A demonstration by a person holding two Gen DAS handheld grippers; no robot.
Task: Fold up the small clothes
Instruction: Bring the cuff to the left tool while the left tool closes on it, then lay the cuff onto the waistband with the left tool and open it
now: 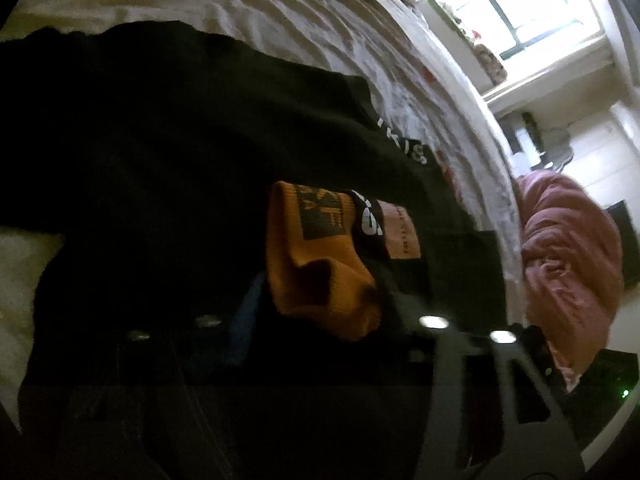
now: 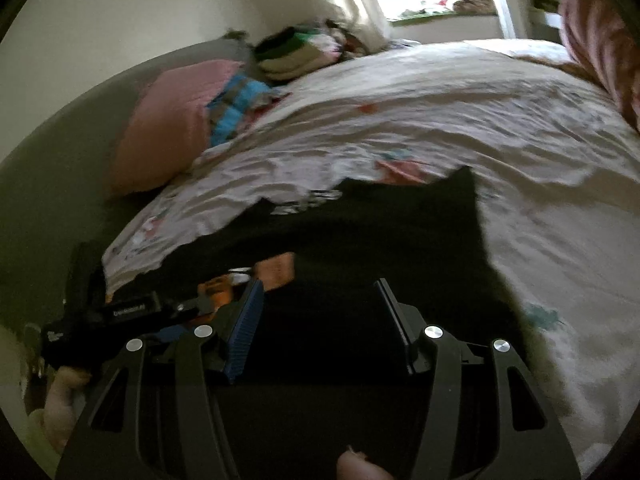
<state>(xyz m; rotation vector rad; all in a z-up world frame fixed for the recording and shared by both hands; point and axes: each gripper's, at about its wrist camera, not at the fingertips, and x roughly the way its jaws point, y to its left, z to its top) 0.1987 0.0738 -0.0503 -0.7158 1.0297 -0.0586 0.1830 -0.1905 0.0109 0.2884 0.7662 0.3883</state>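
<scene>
1. My left claw (image 1: 320, 320) is closing on the orange sock (image 1: 320, 264) lying on the black garment (image 1: 160, 160); it's risking snagging that too.
2. My right claw (image 2: 320, 312) is hanging wide and empty above the garment on the bed (image 2: 520, 160); it's risking dragging it.

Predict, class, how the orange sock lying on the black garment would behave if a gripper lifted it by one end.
The orange sock is knit and already bent over on itself, so it would probably droop limply. It looks small and thin, so likely light. Resting on the black garment, its ribbed fabric probably grips rather than slides.
</scene>
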